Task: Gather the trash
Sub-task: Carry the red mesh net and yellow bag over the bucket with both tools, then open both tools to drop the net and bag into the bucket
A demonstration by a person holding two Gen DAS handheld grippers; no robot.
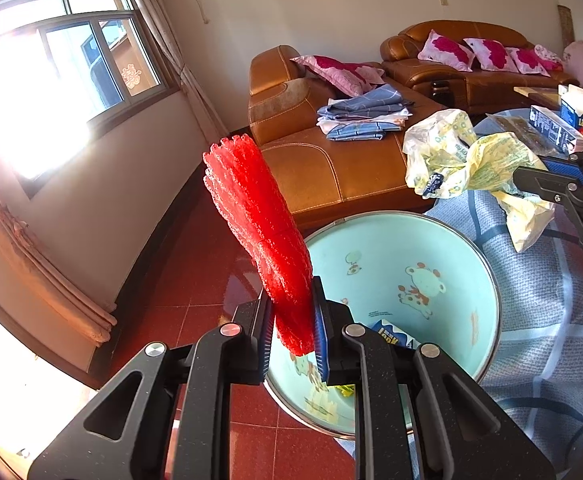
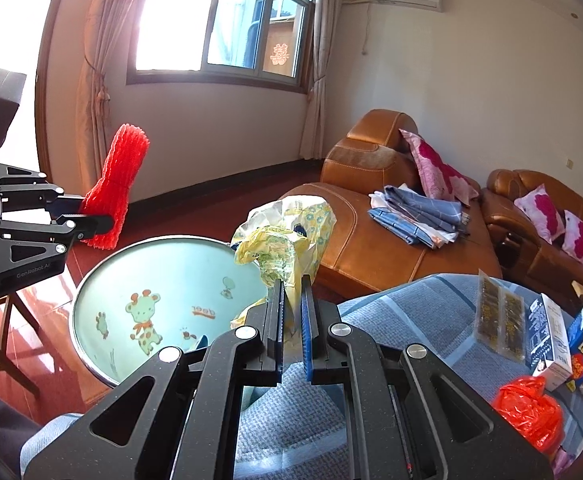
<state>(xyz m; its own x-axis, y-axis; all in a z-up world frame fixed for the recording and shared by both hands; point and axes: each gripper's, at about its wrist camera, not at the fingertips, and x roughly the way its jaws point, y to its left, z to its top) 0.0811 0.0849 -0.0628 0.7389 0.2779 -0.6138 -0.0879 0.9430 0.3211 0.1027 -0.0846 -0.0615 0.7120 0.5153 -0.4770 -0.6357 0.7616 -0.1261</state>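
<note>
My left gripper (image 1: 293, 332) is shut on a red foam net sleeve (image 1: 257, 236) and holds it upright above the near rim of a pale green bin (image 1: 407, 256) with cartoon giraffes. The sleeve also shows in the right wrist view (image 2: 115, 192). My right gripper (image 2: 291, 316) is shut on a crumpled yellow plastic bag (image 2: 283, 236) and holds it over the bin's (image 2: 163, 280) right edge. The bag shows in the left wrist view (image 1: 463, 156). A blue carton (image 1: 389, 338) lies inside the bin.
A blue checked cloth (image 2: 423, 320) covers the surface at right, with a red plastic bag (image 2: 531, 412), milk cartons (image 2: 571, 340) and a snack packet (image 2: 499, 320) on it. A brown leather sofa (image 2: 375, 240) with folded cloths stands behind. Red tiled floor (image 1: 195, 280) lies left.
</note>
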